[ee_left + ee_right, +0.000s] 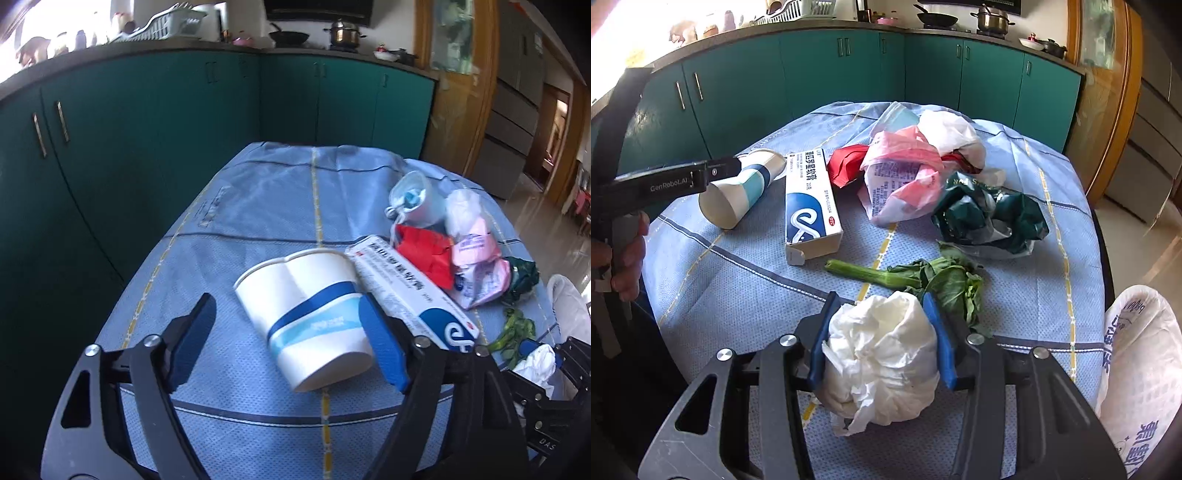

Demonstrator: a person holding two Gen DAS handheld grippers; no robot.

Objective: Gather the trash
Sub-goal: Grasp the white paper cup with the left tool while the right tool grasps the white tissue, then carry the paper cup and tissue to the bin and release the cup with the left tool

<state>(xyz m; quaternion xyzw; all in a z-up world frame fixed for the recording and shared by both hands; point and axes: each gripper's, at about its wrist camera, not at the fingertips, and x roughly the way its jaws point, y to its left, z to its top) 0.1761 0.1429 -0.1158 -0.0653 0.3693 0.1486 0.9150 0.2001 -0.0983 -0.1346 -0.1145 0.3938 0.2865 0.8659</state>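
A white paper cup (308,314) with blue bands lies on its side on the blue tablecloth; it also shows in the right wrist view (742,188). My left gripper (288,317) is open around the cup, its right pad against the cup's side, the left pad apart from it. My right gripper (881,325) is shut on a crumpled white paper wad (882,362) just above the cloth. A white and blue medicine box (810,206) lies beside the cup, also seen in the left wrist view (413,291).
Pink plastic bags (905,173), red plastic (846,162), a crumpled green bag (990,214) and a leafy vegetable stalk (912,277) lie on the table (738,280). A white printed bag (1137,373) hangs at the right edge. Green kitchen cabinets (831,81) stand behind.
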